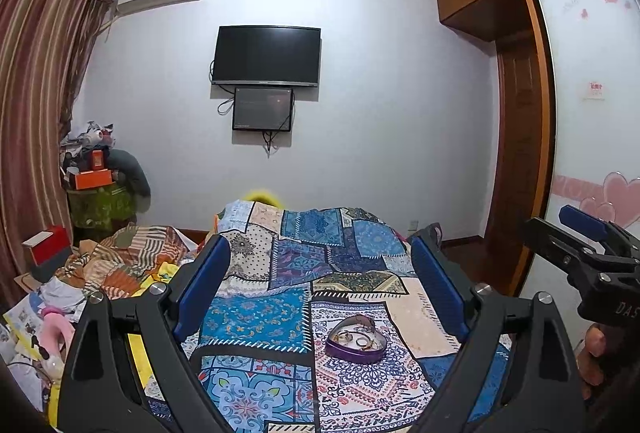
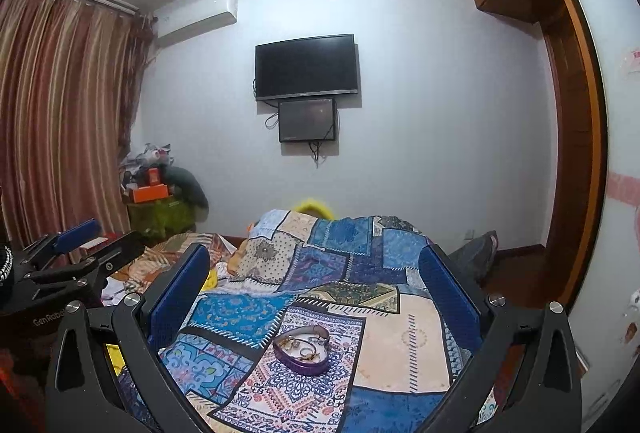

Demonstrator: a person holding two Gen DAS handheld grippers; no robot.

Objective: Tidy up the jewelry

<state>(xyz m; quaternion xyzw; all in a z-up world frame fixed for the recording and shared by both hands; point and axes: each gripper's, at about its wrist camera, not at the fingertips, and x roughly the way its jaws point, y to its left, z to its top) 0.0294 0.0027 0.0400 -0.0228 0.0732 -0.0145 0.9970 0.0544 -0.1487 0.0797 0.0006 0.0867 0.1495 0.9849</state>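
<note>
Purple, heart-shaped jewelry box (image 1: pixel 355 344) sat uncovered on patchwork bedspread (image 1: pixel 256 317), with gold rings and bangles (image 1: pixel 357 339) heaped inside; individual pieces too small to tell apart.

Left gripper (image 1: pixel 322 289) held above bed, blue-padded fingers (image 1: pixel 204 285) spread wide, gripping nothing. Box seen low in gap between those fingers, toward 5 o'clock of gap's middle, nearer finger at 3 o'clock than one at 9 o'clock, touching neither.

Right gripper (image 2: pixel 314 297) likewise spread wide and empty, blue fingers (image 2: pixel 179 295) flanking bedspread (image 2: pixel 404 345). Box (image 2: pixel 302 355) lay low between them at roughly 6 o'clock, slightly closer to finger at 9 o'clock, well clear of both. Jewelry (image 2: pixel 305 347) glinted inside.

Right gripper (image 1: pixel 584 245) also caught at 3 o'clock edge of left wrist view, with a hand (image 1: pixel 600 357) under it; left gripper (image 2: pixel 76 253) caught at 9 o'clock edge of right wrist view.

Beyond bed at 12 o'clock: black television (image 1: pixel 266 56) on pale wall, smaller screen (image 1: pixel 263 109) just under it. Striped curtain (image 1: pixel 38 105) at 9 o'clock, wooden wardrobe (image 1: pixel 516 137) at 3 o'clock, clutter of clothes and papers (image 1: pixel 80 273) at 8 o'clock.
</note>
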